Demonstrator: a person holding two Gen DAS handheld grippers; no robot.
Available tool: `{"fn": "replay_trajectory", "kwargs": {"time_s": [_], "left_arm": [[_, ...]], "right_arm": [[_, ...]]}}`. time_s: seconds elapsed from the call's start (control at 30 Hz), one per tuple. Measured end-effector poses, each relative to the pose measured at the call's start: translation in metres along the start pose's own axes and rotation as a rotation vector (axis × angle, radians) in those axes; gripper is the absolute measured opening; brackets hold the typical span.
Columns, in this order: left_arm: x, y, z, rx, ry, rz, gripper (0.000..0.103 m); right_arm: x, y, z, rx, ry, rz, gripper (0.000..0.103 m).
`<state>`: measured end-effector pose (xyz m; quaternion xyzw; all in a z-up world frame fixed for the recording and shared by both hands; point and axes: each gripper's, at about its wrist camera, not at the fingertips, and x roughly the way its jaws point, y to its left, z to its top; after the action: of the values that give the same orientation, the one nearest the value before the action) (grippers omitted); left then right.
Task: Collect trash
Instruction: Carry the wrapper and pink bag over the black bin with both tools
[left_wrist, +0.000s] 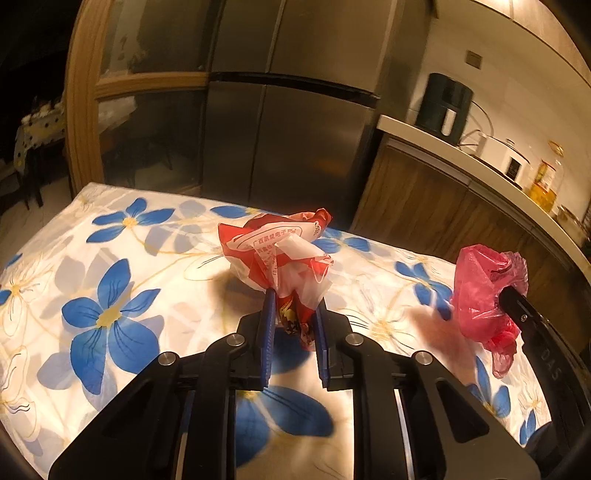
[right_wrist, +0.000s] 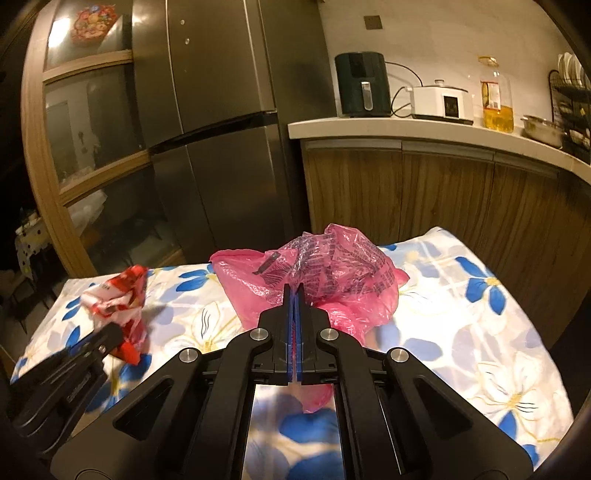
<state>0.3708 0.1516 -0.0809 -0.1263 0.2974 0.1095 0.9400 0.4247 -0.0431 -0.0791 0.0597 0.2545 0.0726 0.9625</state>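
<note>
A crumpled red-and-white plastic bag (left_wrist: 275, 254) with printed writing sits between the blue pads of my left gripper (left_wrist: 293, 299), which is shut on its lower end just above the flowered tablecloth (left_wrist: 110, 280). The same bag (right_wrist: 118, 299) shows at the left of the right wrist view, with the left gripper (right_wrist: 107, 341) below it. A crumpled pink plastic bag (right_wrist: 325, 273) with dark print is pinched by my right gripper (right_wrist: 294, 290), whose jaws stand pressed together on the thin film. In the left wrist view the pink bag (left_wrist: 480, 291) hangs at the right gripper (left_wrist: 506, 295) tip.
A steel fridge (right_wrist: 221, 129) stands behind the table, with a wooden glass-door cabinet (right_wrist: 85, 147) to its left. On the white counter (right_wrist: 406, 129) at the right are a dark air fryer (right_wrist: 364, 85), a white cooker (right_wrist: 443, 101), an oil bottle (right_wrist: 496, 99) and a metal bowl (right_wrist: 543, 129).
</note>
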Motion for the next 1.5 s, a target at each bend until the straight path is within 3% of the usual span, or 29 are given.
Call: {"fn": "replay_trajectory", "kwargs": {"time_s": [0.57,1.03,1.5], "left_arm": [[-0.075,-0.091,-0.028,0.121,-0.05,-0.129,0.017],[-0.136,-0.225,-0.063,0.257,-0.074,-0.336,0.017],[-0.165,-0.345,-0.101,0.375,-0.061,-0.517,0.018]], "right_arm": [[-0.126,-0.074,0.0,0.032,-0.133,-0.026,0.001],[-0.214,-0.189,-0.012,0.104,-0.208,-0.197,0.001],[-0.265,-0.296,-0.025,0.203,-0.247,-0.358,0.001]]}}
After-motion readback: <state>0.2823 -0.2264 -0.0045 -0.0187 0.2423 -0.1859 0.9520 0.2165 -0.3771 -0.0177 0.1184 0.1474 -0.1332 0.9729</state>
